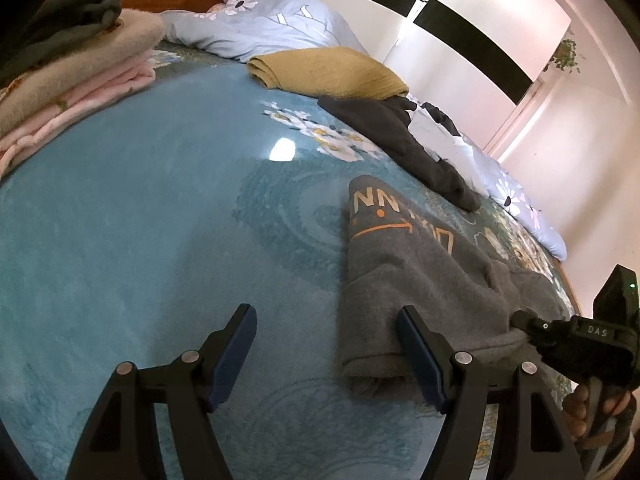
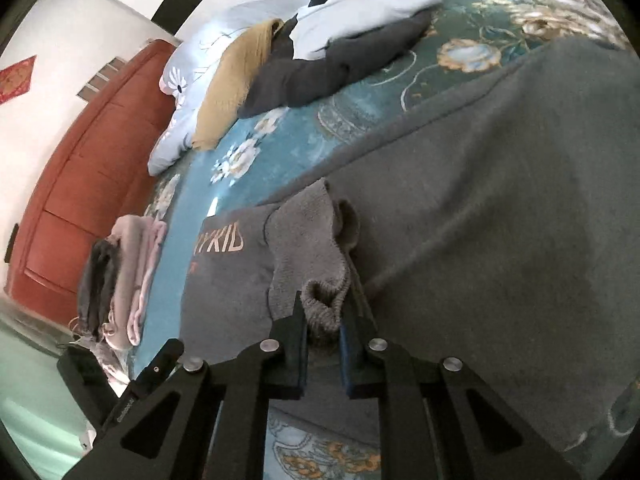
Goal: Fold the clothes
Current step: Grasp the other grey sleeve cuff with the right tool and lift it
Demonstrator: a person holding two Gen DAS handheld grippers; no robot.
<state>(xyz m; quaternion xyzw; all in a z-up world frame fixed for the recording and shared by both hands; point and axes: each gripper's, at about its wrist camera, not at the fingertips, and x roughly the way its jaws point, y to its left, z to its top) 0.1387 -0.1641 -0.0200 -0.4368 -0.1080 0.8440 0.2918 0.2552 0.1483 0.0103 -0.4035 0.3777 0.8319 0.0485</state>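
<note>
1. It's a bedroom in someone's home. Most of both views is a bed (image 1: 140, 208) under a teal cover with white flowers.
2. At the head there's a reddish-brown headboard (image 2: 80, 168) with a pale blue flowered duvet (image 1: 272, 28) bunched up against it.
3. A stack (image 1: 68, 80) of folded blankets and clothes sits on one corner of the bed, with loose clothes (image 1: 400, 140) and a mustard blanket (image 1: 332, 72) on the far side.
4. Behind the bed is a white wardrobe (image 1: 460, 40) with black bands, a red paper decoration (image 2: 16, 76) is on the wall, and some hanging greenery (image 1: 566, 56) too.
</note>
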